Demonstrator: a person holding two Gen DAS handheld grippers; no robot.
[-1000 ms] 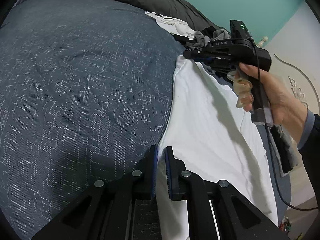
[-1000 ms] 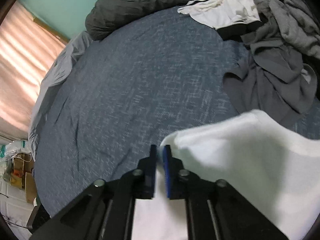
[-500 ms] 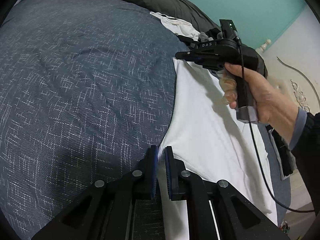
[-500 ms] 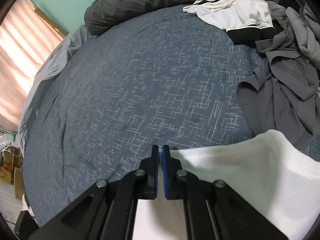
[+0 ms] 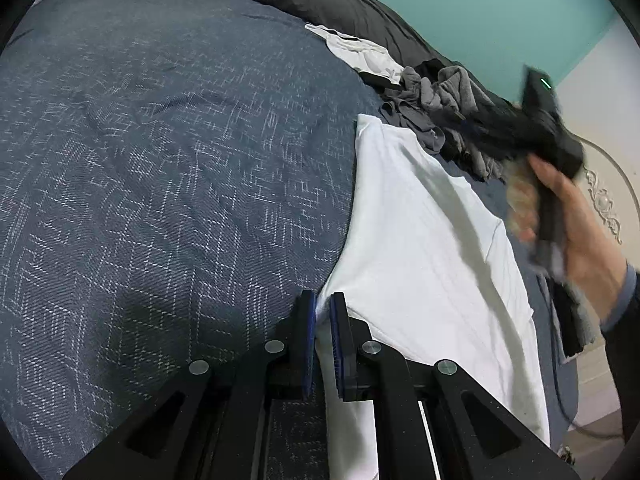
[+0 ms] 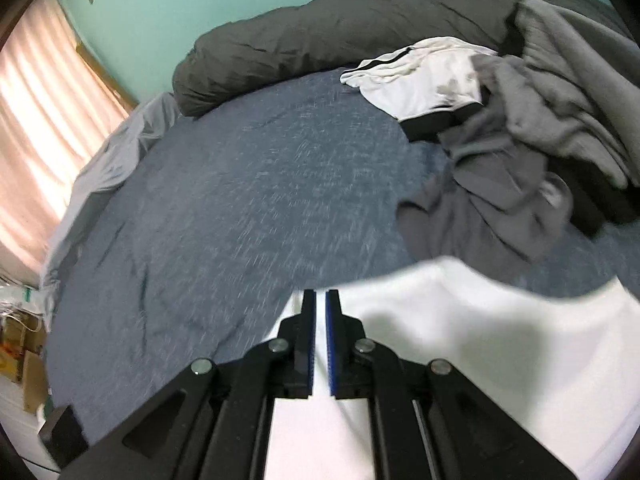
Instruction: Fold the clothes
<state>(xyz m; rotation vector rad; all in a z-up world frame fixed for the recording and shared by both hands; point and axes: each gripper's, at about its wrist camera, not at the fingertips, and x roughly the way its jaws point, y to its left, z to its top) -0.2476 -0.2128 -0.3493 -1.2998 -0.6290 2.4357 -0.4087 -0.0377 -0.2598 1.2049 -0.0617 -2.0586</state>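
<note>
Left gripper (image 5: 323, 304) pinches the near corner of the white shirt (image 5: 424, 248) at 6 o'clock. That shirt lies flat on the blue bedspread (image 5: 168, 184), running up toward 1 o'clock. Over at 3 o'clock, a hand (image 5: 576, 220) holds the right gripper (image 6: 320, 304) above the shirt; its pads are pressed together with nothing between them. Gray clothes (image 6: 520, 152) sit piled at 2 o'clock.

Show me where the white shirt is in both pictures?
Left wrist view: the white shirt runs from bottom middle up the right side.
Right wrist view: the white shirt fills the bottom right.
Shared landmark: the gray clothes pile lies just beyond the shirt in both.
</note>
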